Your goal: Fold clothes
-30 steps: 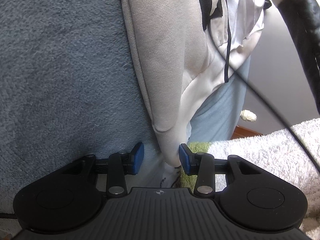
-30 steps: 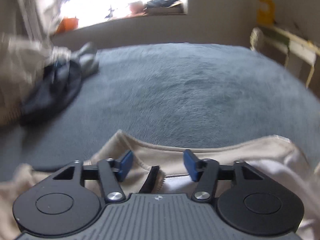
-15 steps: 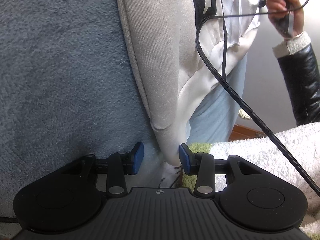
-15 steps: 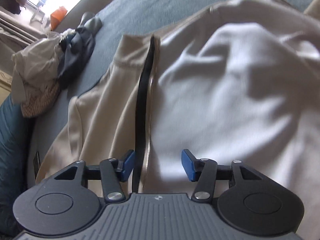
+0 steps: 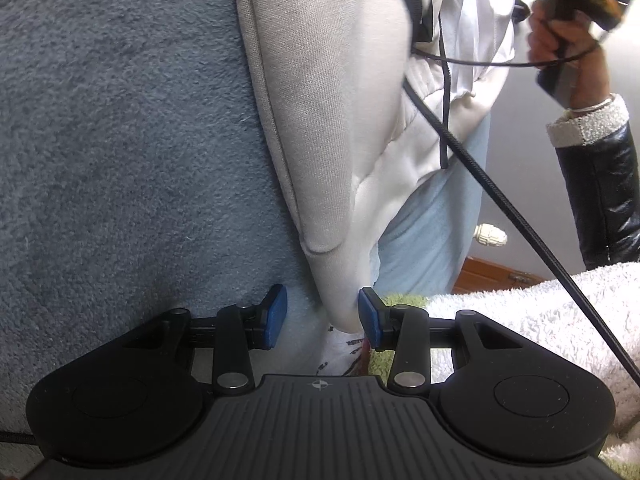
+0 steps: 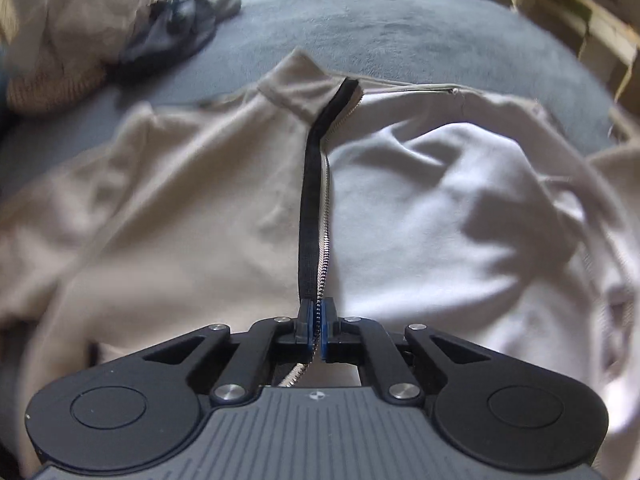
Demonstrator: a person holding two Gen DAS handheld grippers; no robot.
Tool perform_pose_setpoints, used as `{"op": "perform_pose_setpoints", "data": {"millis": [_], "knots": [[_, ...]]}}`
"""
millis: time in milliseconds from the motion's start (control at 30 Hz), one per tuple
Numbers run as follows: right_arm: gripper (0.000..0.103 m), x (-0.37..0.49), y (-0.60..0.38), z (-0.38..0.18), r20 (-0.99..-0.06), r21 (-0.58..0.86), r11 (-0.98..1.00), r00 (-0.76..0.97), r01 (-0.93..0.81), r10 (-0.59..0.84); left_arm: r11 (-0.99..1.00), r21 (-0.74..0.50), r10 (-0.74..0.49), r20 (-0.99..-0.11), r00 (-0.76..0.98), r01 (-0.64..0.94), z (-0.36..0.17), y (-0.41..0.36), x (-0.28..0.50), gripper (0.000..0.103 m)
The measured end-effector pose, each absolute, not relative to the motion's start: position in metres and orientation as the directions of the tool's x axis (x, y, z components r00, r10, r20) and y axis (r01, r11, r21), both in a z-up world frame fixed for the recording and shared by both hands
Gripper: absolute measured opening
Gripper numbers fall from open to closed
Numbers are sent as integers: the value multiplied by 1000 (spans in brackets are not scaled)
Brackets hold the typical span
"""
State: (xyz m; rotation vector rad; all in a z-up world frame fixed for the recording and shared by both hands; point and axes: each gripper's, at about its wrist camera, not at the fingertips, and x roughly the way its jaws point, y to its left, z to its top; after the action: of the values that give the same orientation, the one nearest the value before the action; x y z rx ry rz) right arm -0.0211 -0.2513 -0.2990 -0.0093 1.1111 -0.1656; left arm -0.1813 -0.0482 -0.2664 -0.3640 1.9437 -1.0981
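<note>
The jacket [image 6: 192, 216] lies spread on the blue-grey bed [image 6: 400, 40], open at the front, with its white lining [image 6: 440, 216] showing and its collar [image 6: 296, 84] at the far end. The right tongs [image 6: 317, 330] are pinched tight on the black zip edge [image 6: 310, 200], and that edge runs in a straight line up to the collar. The left tongs [image 5: 322, 318] stand wide; a hanging corner of the jacket [image 5: 340, 312] sits between them and touches the right pad, but nothing is gripped there. In the left view the person's hand [image 5: 560, 36] holds the other tool up high, with a black cable [image 5: 500, 200] trailing down across the cloth. A white towel [image 5: 520, 312] lies close on the right side, and a pile of other clothes [image 6: 80, 40] sits far off at the bed's end. The step looks like getting a good hold on the jacket to lay it flat or fold one side over. To do it well, the right tongs should keep a firm pinch on the zip edge so it does not slip out. The left tongs should close on the hanging corner only, not on the towel under it. Both holds should then pull gently so the cloth goes smooth. The cable could snag on the cloth, so it should stay clear.
</note>
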Motion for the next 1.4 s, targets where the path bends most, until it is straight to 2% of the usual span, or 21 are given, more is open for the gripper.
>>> {"op": "perform_pose_setpoints", "data": {"millis": [100, 133, 167, 200, 333, 467, 567, 667, 833, 967, 1067, 1167, 1300, 1400], "knots": [[16, -21, -244, -312, -876, -179, 976, 432, 121, -214, 571, -808, -601, -533, -595, 147, -267, -50, -181, 41], [29, -20, -244, -310, -866, -191, 973, 443, 132, -231, 570, -809, -603, -532, -594, 147, -267, -51, -181, 41], [47, -20, -248, -306, -859, -190, 970, 453, 151, -239, 569, -809, -604, -532, -594, 147, -267, -51, -181, 41], [51, -21, -253, -301, -853, -181, 968, 462, 175, -243, 568, -810, -604, -531, -594, 146, -266, -51, -181, 41], [51, -20, -282, -280, -835, -28, 958, 521, 286, -180, 569, -810, -603, -529, -597, 143, -265, -41, -179, 41], [45, -2, -290, -281, -826, 130, 952, 561, 276, -49, 570, -810, -603, -527, -599, 138, -263, -32, -176, 41], [43, 22, -289, -306, -856, 128, 954, 516, 270, -31, 575, -808, -607, -526, -596, 128, -263, -30, -176, 41], [43, 25, -300, -313, -843, 147, 942, 536, 301, -39, 577, -808, -610, -526, -593, 123, -262, -27, -175, 41], [48, -14, -327, -287, -810, 272, 879, 586, 391, -10, 565, -816, -614, -516, -597, 124, -262, -24, -174, 41], [48, -71, -343, -280, -759, 518, 789, 603, 330, 247, 551, -826, -621, -502, -602, 119, -263, -20, -171, 42], [50, -115, -337, -281, -727, 607, 740, 579, 290, 370, 543, -832, -626, -492, -605, 114, -264, -17, -170, 42], [50, -149, -322, -295, -765, 592, 742, 507, 314, 397, 539, -835, -630, -488, -605, 112, -260, -15, -169, 42], [49, -174, -305, -318, -838, 508, 773, 424, 379, 342, 538, -835, -632, -492, -599, 117, -249, -14, -167, 42], [46, -189, -293, -320, -854, 475, 798, 415, 371, 314, 538, -834, -634, -494, -595, 120, -241, -13, -166, 42]]}}
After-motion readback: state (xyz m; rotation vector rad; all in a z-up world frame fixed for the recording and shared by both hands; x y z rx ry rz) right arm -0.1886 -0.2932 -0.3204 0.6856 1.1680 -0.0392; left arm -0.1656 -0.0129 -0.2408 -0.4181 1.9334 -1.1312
